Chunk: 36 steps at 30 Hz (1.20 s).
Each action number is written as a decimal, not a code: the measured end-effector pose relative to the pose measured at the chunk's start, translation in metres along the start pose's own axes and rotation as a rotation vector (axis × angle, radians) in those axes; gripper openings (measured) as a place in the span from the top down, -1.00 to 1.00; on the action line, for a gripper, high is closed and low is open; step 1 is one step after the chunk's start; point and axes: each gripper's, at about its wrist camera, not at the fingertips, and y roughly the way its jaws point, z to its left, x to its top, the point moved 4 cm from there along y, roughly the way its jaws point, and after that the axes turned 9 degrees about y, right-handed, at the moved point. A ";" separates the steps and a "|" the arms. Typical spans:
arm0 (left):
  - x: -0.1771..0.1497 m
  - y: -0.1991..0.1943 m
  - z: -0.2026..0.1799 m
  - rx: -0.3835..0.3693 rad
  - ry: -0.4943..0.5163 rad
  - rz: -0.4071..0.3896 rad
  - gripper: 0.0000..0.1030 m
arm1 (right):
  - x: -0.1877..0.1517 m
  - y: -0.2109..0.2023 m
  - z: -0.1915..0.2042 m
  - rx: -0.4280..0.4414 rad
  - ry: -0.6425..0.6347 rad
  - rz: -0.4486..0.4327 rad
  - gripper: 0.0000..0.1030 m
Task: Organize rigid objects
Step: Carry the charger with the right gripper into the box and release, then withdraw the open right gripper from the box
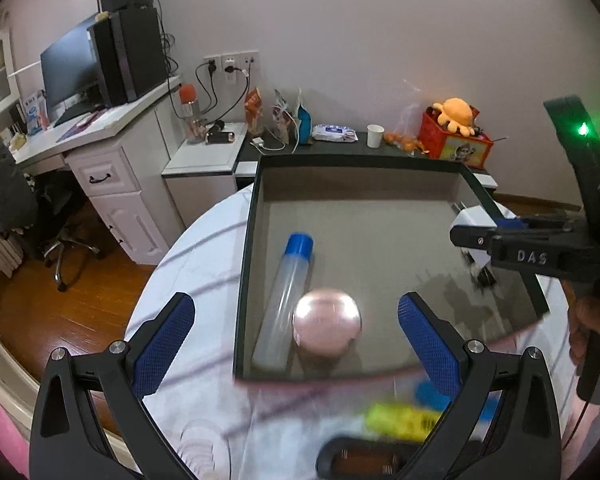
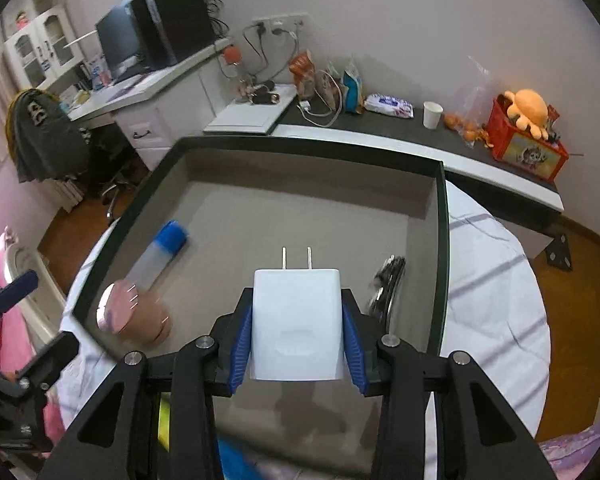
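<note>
Charger is sitting pinched between the blue pads of my right tool, prongs pointing forward and away from me, and I'm holding it up over the tray, roughly above the near-right part of the grey floor. Grip is looking square, both pads pressing flat on the charger's sides.

What's worrying me: the casing looks smooth and glossy, so if I'm letting go from this height it's probably bouncing or tipping onto its prongs. Also there's a dark metallic thing lying just right of the charger's spot, too blurred for me to say what it is, and coming down sloppy could mean landing on it or clipping the tray's right wall.

My left tool is hanging spread wide with nothing in it, hovering over the near edge of the tray. Right ahead of it the pink round object is resting inside the tray, touching or nearly touching the clear tube with the blue cap. Round thing could roll if I'm bumping the tray.

Nearer than the tray on the bench, a yellow item and something blue are waiting, both motion-blurred.
</note>
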 end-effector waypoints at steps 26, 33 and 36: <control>0.029 0.037 0.003 -0.003 0.019 0.020 -0.99 | 0.057 0.052 -0.029 -0.294 -0.005 -0.027 -0.11; 0.021 0.028 0.003 0.000 0.024 0.020 -0.99 | 0.036 0.036 0.001 -0.106 -0.073 0.029 -0.28; 0.020 0.027 0.003 -0.001 0.029 0.022 -0.99 | 0.031 0.045 0.008 0.006 -0.056 0.079 -0.28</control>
